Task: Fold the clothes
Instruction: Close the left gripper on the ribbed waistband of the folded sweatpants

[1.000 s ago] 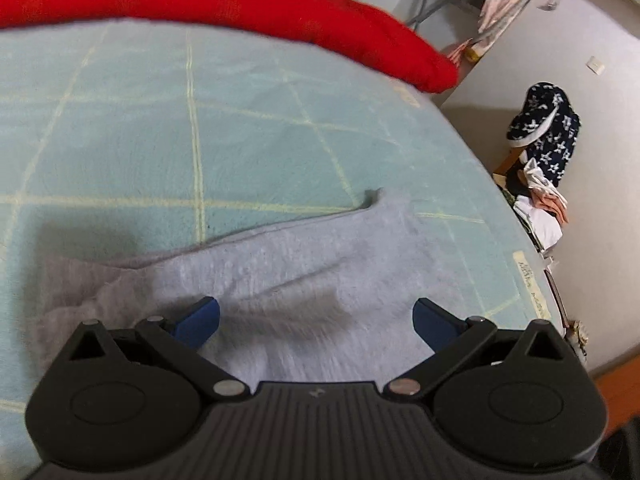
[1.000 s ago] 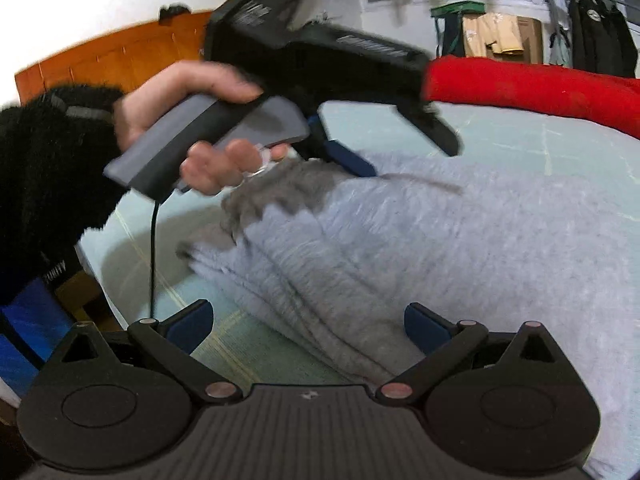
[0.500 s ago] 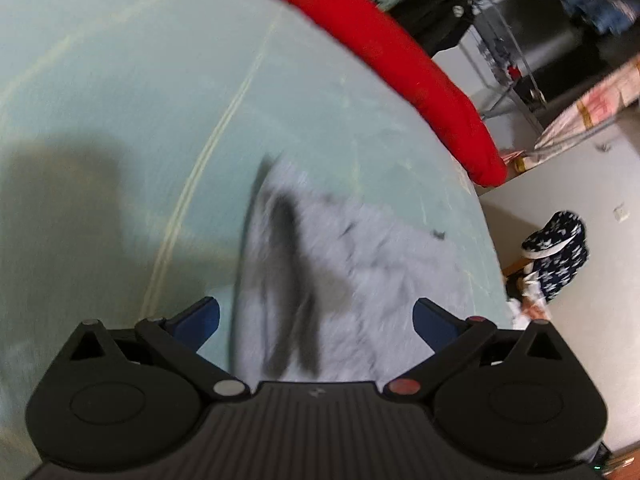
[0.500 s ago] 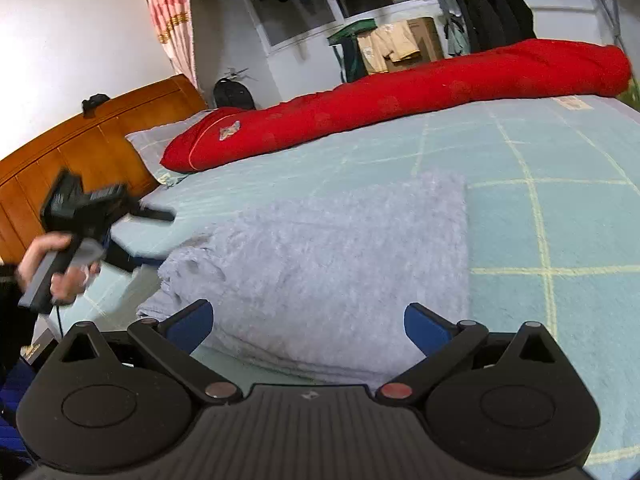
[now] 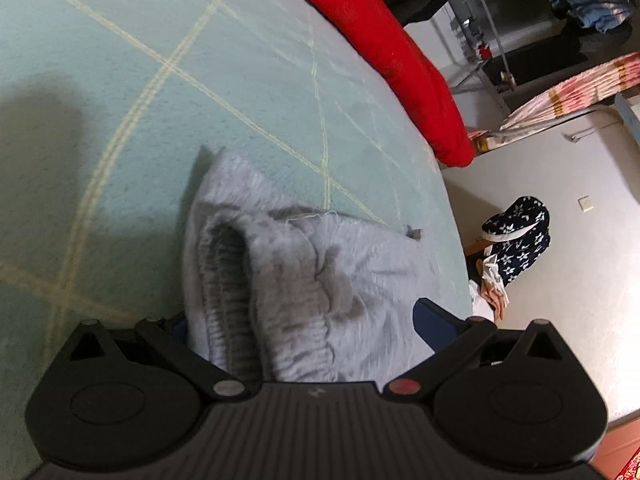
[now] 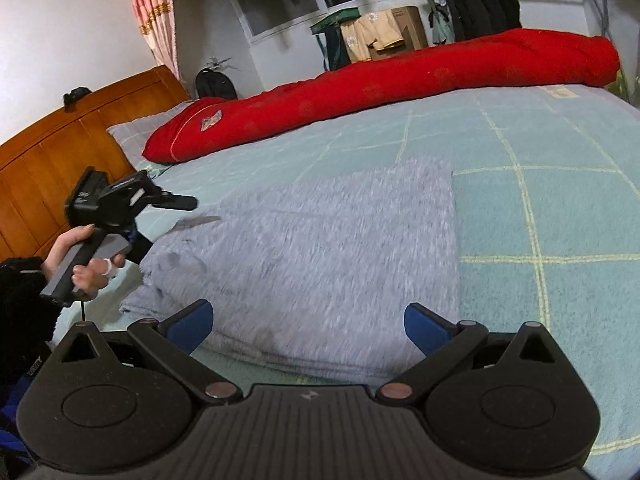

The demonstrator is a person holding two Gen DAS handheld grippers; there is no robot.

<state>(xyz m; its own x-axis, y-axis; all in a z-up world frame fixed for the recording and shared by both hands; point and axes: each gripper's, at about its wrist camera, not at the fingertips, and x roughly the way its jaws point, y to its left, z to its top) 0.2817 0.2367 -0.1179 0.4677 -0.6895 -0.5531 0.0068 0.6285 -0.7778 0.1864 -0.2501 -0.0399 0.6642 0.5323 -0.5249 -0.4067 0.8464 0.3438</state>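
Lying between and just ahead of the spread fingers of the right gripper: grey fleece garment, folded into a thick rectangular stack on the mint checked blanket. Near edge shows several layers; far right corner squared.

Handling, judged: light, soft, limp, fuzzy nap likely to grip the pads; no stiffness, so any lifted edge will droop. Best hold appears to be the doubled edge or the ribbed elastic waistband, where the cloth is thickest.

Left gripper: fingers released, wide apart. The bunched waistband end of the garment sits between them, close to the body, covering most of the left blue pad; whether cloth touches either pad cannot be told. Nothing clamped.

Right gripper: unclenched, empty, pads either side of the stack's near edge.

Person's left hand, seen beyond the right gripper's left finger: wrapped round the grey handle, black fuzzy sleeve, tool levelled over the garment's gathered end.

Beyond both: red rolled quilt, wooden headboard.
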